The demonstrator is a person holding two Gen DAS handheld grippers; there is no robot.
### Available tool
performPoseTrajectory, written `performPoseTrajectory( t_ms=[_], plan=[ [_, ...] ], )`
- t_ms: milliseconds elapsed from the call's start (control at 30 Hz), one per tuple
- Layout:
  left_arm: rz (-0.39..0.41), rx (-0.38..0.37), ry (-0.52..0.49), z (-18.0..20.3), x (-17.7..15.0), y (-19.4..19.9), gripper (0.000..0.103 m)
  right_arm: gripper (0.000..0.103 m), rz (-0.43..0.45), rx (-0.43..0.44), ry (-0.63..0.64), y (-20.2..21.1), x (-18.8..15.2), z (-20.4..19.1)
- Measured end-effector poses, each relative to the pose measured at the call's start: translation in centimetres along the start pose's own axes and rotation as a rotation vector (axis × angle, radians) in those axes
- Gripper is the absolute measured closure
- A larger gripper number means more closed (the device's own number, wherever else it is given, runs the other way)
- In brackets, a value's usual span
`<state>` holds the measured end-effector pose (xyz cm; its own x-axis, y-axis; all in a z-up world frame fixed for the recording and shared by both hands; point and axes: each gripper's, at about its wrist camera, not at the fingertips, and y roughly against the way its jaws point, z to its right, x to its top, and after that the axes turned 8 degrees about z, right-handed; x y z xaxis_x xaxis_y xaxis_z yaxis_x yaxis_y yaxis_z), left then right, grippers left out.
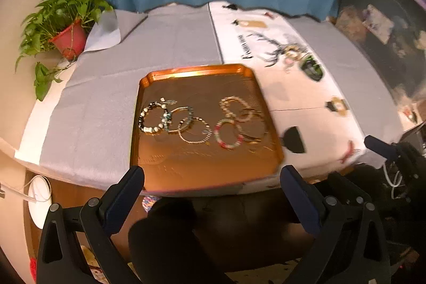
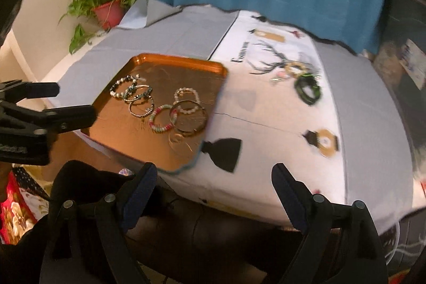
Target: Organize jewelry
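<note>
- Plant (image 1: 64,20): one, leafy green, in a red pot, at the table's far left corner.
- Left gripper (image 1: 211,177): two dark padded fingers (image 1: 125,198) spread wide apart, holding nothing, at the tray's near edge.
- Tray (image 1: 186,172): one, glossy orange, rectangular with clipped corners and a raised rim, lying on grey cloth (image 1: 106,103).
- Bracelets (image 1: 202,121): about seven rings in the tray; a left cluster of beaded and thin metal loops, a right cluster with a pink-and-green beaded ring.
- Runner (image 2: 279,108): one, white, printed with black and gold figures.
- Loose jewelry (image 2: 300,76): several blurred pieces on the runner, including a green-and-black bangle.
- Right gripper (image 2: 214,173): jaws parted, empty.
</note>
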<state>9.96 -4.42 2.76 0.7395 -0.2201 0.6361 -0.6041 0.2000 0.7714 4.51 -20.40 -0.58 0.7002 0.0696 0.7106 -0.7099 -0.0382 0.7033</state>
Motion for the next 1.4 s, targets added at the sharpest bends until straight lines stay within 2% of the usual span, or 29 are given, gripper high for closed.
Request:
performPoseTrajectory(
  t_ms=[333,633,833,1100,1267,1400],
  plan=[
    [0.1,-0.031,0.089,1.7,-0.4,9.0,0.002,0.015,0.053,-0.044,-0.062,6.8,-3.6,3.6],
    [0.166,-0.048,0.018,5.6,0.3,14.7,0.002,0.015,0.075,-0.081,-0.14,10.2,-6.1,6.9],
    [0.223,-0.086,-0.011,7.2,0.8,17.8,0.002,0.015,0.075,-0.105,-0.168,11.2,-7.0,8.2],
    [0.229,-0.126,-0.01,7.7,1.7,19.1,0.002,0.015,0.07,-0.108,-0.166,11.2,-7.0,8.5],
    [0.238,-0.149,-0.011,8.0,2.3,20.3,0.002,0.015,0.058,-0.106,-0.152,10.5,-7.1,8.3],
    [0.29,-0.162,-0.028,8.1,2.9,21.8,0.002,0.015,0.023,-0.103,-0.139,9.0,-7.2,8.2]
  ],
)
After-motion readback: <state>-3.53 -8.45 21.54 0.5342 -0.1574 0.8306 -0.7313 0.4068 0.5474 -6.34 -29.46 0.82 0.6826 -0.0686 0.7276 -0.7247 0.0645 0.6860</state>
